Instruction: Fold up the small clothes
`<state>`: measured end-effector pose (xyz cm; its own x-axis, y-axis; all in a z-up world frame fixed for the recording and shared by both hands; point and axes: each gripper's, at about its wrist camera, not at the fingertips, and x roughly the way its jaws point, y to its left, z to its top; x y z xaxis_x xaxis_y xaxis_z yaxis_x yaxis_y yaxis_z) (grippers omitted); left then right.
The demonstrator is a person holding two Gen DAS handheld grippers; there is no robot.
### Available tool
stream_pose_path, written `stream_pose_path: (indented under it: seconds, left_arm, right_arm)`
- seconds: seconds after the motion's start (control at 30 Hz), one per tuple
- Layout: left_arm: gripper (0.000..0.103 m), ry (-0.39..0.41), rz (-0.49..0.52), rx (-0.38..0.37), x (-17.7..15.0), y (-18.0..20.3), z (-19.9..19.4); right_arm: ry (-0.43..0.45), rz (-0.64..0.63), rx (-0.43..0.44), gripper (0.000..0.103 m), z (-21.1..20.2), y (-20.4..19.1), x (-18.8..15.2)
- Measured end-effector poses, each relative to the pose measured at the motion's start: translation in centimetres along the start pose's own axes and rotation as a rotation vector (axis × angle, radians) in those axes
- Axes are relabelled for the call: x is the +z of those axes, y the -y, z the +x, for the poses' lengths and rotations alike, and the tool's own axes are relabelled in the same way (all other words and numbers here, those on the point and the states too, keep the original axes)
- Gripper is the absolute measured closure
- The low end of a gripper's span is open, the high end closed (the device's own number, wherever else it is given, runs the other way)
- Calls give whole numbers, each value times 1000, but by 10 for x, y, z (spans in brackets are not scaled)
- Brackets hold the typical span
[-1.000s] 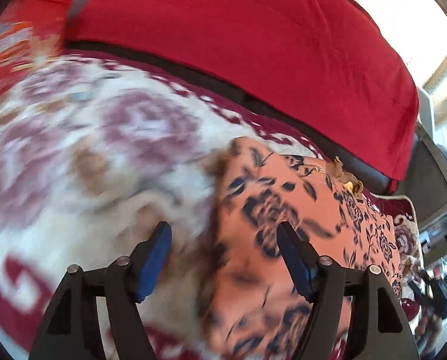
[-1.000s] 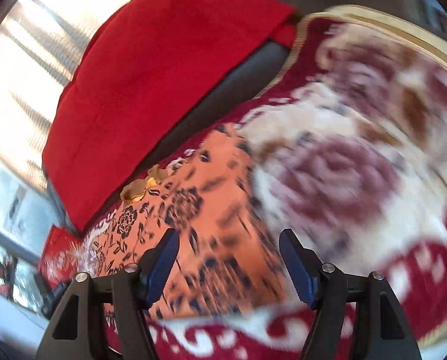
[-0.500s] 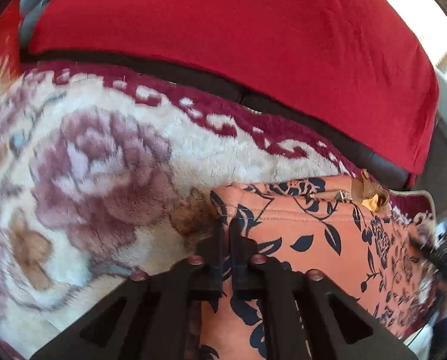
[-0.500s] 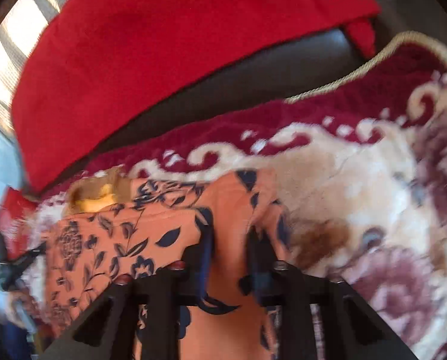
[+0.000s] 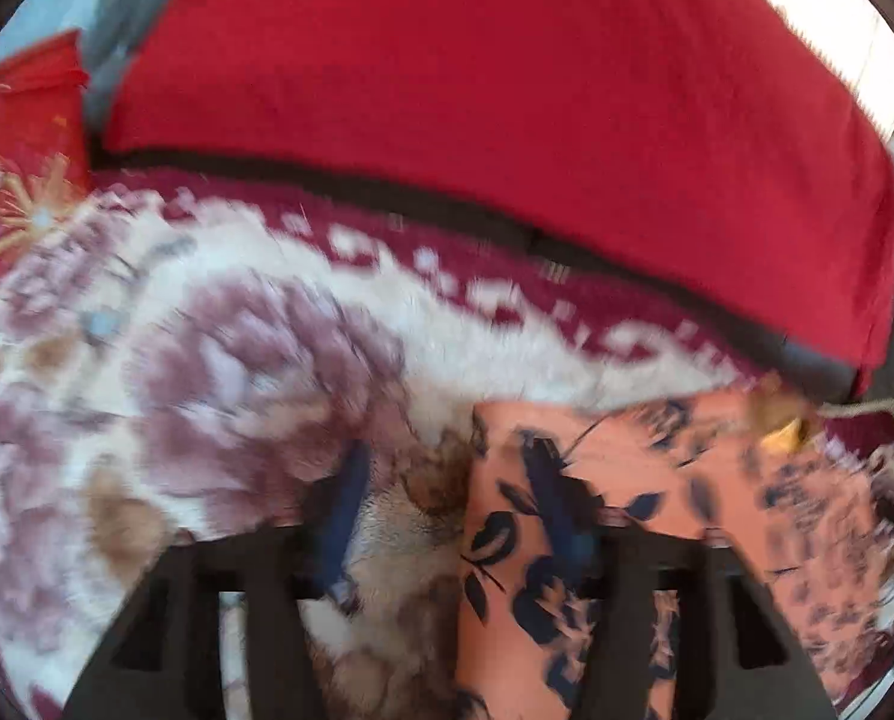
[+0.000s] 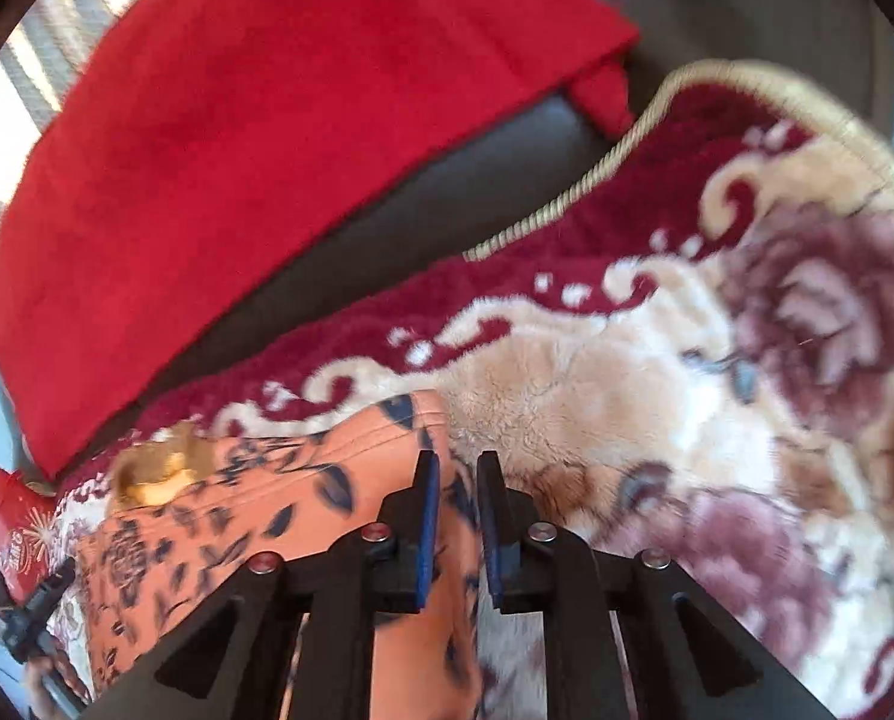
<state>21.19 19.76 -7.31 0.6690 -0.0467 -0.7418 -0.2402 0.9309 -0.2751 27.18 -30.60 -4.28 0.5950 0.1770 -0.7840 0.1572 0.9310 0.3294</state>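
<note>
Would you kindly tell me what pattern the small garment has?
The small garment is orange with dark navy leaves and flowers, clearest in the right wrist view.

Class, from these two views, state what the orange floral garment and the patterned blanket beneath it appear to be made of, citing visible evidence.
Orange floral garment: thin, matte woven fabric, probably cotton or similar; it shows a stitched hem and printed dark leaves. Patterned blanket: thick plush fleece, likely synthetic; a fuzzy pile is visible.

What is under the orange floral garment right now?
The orange floral garment lies on the plush floral blanket, which shows along its edges. Anything directly beneath the cloth is covered and cannot be seen.
</note>
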Motion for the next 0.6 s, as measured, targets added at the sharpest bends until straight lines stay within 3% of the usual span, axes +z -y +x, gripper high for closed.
stream_pose_path:
  seconds: [0.03, 0.13, 0.2, 0.23, 0.3, 0.37, 0.4, 0.43, 0.47, 0.57, 0.6]
  left_arm:
    - [38, 40, -8, -8, 0, 0, -20]
    - [27, 94, -22, -30, -10, 7, -63]
    - [23, 116, -7, -81, -29, 19, -87]
    - [21, 113, 14, -96, -42, 28, -95]
    - [19, 94, 49, -135, -66, 44, -97]
    - [18, 49, 85, -143, -94, 54, -85]
    - [19, -13, 120, -93, -106, 57, -69]
    - [19, -88, 137, -21, -116, 56, -50]
    - [19, -152, 132, 31, -124, 51, -36]
    - [19, -117, 9, 2, -124, 33, -54]
    - [19, -89, -6, -9, -122, 31, -61]
  right_arm:
    - [15, -4, 29, 77, -13, -4, -3]
    - [40, 2, 160, 8, -53, -25, -22]
    - [39, -25, 287, 7, -67, -42, -46]
    - [-24, -46, 365, 7, -65, -51, -61]
    - [-87, -18, 432, 7, -57, -52, -84]
    - [-151, 10, 380, 10, -32, -39, -104]
    - [-176, 48, 288, 12, -17, -23, -110]
    - [-180, 102, 290, 25, -13, -11, -112]
    - [-159, 171, 310, 26, -21, -1, -111]
    - [-83, 131, 287, 20, -60, -9, -107]
    - [-56, 82, 321, 17, -74, -16, -111]
